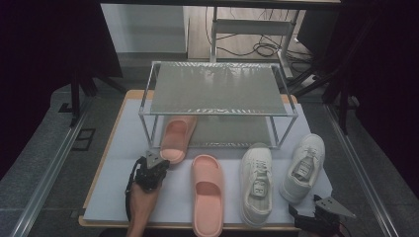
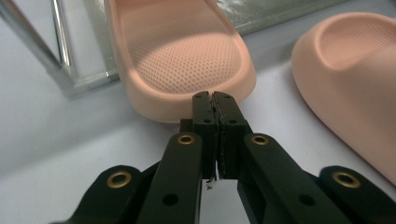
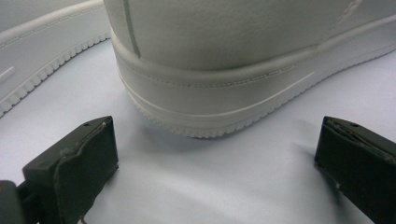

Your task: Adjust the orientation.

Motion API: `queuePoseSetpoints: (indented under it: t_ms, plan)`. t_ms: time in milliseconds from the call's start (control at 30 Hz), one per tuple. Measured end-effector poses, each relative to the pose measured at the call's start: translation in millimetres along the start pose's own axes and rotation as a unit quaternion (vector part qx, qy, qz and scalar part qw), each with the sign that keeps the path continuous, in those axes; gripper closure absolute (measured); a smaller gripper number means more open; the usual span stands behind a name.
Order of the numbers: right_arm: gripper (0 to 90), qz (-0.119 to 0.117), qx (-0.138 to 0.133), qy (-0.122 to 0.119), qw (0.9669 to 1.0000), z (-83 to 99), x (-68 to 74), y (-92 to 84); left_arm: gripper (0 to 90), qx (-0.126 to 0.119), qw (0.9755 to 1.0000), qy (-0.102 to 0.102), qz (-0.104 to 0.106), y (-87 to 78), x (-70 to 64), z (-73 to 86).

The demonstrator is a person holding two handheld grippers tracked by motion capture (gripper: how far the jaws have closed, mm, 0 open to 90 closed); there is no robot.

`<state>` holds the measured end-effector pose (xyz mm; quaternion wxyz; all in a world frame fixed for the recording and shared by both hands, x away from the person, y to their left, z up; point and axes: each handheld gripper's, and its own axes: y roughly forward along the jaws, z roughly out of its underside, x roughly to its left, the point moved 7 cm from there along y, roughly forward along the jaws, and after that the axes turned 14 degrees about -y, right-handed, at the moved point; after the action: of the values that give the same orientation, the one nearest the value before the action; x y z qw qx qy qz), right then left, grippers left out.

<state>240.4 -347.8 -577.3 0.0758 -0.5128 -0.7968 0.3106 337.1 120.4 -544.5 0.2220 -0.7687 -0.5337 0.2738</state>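
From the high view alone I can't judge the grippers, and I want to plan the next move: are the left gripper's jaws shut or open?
Observer: The left gripper is shut, its jaws pressed together with nothing between them, just short of the heel rim of the pink slipper on the rack.
Operator: Is that slipper's heel on the rack?
Observer: No, the heel overhangs the rack's lower shelf above the white mat.
Operator: And the right gripper?
Observer: The right gripper is open, its jaws wide apart, facing the heel of the right-hand white sneaker without touching it.
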Motion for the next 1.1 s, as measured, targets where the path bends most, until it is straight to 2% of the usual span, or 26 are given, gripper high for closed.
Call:
queuePoseSetpoints:
  t_ms: [367, 633, 1100]
  plan:
    - [0.0, 0.000, 0.000, 0.000, 1.0000, 0.0, 0.0, 0.0, 89.7, 0.000, 0.9999, 0.010, -0.010, 25.9, -3.9, -17.8]
    - [0.0, -0.001, 0.000, 0.000, 1.0000, 0.0, 0.0, 0.0, 89.7, 0.007, 0.9995, 0.027, -0.017, 41.5, -7.0, -29.3]
    - [0.0, -0.001, 0.000, 0.000, 1.0000, 0.1, -0.1, -0.1, 89.7, 0.012, 0.9984, 0.040, -0.040, 65.3, -8.6, -41.9]
